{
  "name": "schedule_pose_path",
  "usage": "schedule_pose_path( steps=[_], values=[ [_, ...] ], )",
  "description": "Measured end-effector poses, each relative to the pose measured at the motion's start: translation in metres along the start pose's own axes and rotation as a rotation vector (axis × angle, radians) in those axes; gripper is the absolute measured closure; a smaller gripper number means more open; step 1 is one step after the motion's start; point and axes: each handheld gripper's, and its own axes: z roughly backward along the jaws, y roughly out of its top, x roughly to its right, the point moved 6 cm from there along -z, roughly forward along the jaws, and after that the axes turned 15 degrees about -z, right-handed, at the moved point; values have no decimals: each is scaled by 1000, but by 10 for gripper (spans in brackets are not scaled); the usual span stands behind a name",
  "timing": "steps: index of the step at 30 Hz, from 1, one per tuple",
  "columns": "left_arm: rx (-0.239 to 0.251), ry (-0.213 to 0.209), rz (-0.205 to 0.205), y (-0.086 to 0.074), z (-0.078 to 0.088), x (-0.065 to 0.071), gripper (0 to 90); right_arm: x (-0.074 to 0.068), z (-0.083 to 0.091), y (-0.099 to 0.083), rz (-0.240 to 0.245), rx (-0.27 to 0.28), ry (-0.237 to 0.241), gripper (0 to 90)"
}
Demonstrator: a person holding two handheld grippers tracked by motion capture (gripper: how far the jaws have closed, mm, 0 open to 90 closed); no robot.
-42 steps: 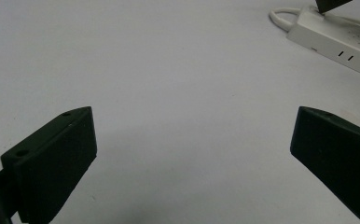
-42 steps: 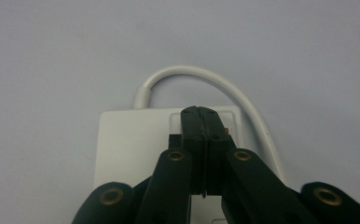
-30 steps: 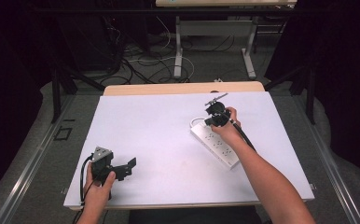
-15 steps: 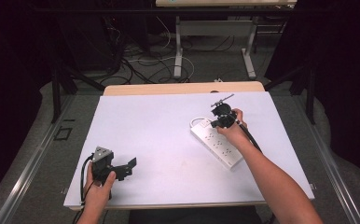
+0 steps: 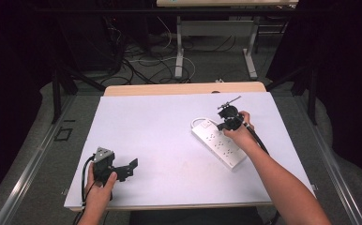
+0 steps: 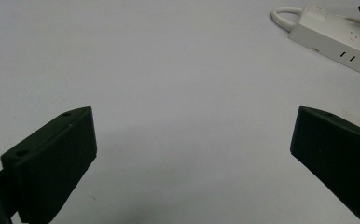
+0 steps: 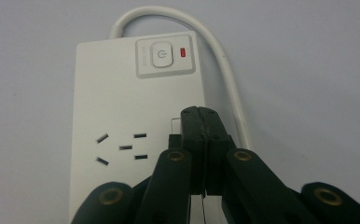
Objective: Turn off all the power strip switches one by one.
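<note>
The white power strip (image 5: 218,145) lies right of centre on the counter (image 5: 160,126): light, rigid, slick plastic, best gripped across its long sides. Right tool (image 7: 200,122) hovers over it, pinched closed and empty; left tool (image 6: 192,154) gapes wide.

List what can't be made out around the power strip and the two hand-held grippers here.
- Power strip, right gripper view: near end cut off by the bottom edge and hidden behind the shut right hand-held gripper.
- Its cord: runs behind the jaws; the plug end can't be traced.
- Power strip, left gripper view: cut off by the right edge.
- Left hand-held gripper, high view: too small to see detail.
</note>
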Motion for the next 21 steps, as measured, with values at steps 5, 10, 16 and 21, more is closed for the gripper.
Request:
schedule_pose_path(
  steps=[5, 10, 16, 21],
  values=[
    [0, 1, -1, 0, 0, 0, 3, 3, 2, -2, 2, -6, -7, 900],
    [1, 2, 0, 0, -1, 0, 3, 5, 0, -5, 1, -17, -3, 900],
    [-2, 1, 1, 0, 0, -1, 3, 7, -1, -6, -17, -21, -2, 900],
    [2, 1, 2, 0, 0, -1, 3, 6, -1, -6, -6, -24, 3, 900]
  ],
)
